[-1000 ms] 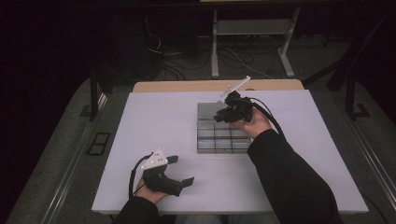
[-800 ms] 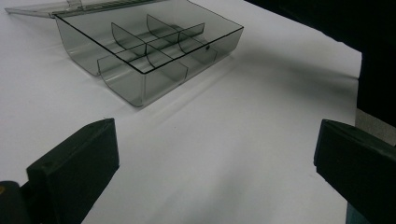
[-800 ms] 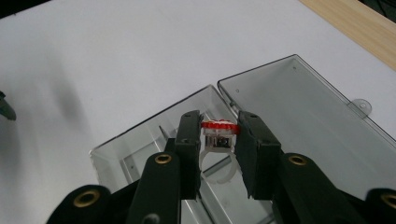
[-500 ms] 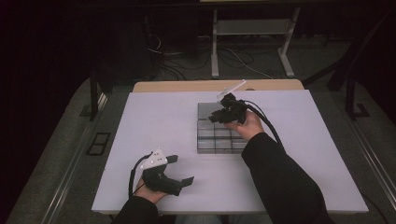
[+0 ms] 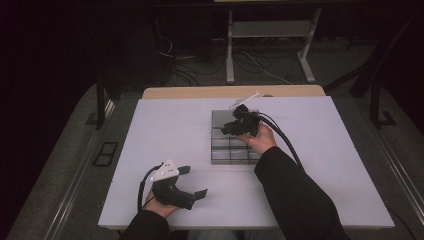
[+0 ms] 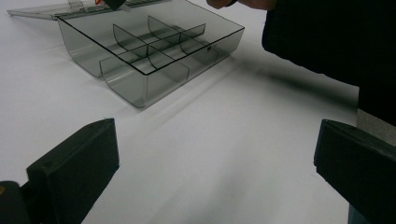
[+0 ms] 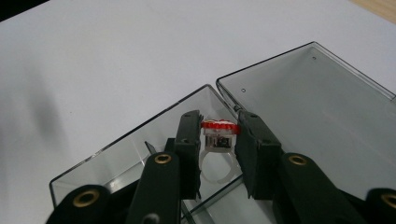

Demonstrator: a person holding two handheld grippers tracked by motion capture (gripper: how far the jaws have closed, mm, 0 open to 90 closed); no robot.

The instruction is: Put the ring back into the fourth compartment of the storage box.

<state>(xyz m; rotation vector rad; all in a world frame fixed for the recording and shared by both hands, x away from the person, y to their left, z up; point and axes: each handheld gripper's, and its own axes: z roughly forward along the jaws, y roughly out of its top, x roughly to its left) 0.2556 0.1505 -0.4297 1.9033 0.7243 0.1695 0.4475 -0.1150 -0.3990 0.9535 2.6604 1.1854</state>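
Right gripper [image 7: 219, 140] pinches a clear plastic ring [image 7: 218, 140] with red top, over the box [image 7: 140, 154] far corner. Light, stiff, slippery; hold by its head. Left gripper [image 6: 215, 163] spread, empty.

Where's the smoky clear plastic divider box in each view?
High view: smoky divider box at table centre, under right gripper.
Left gripper view: upper left.
Right gripper view: bottom, behind jaws gripping red-topped clear ring.
Shared landmark: its lid, lying open.
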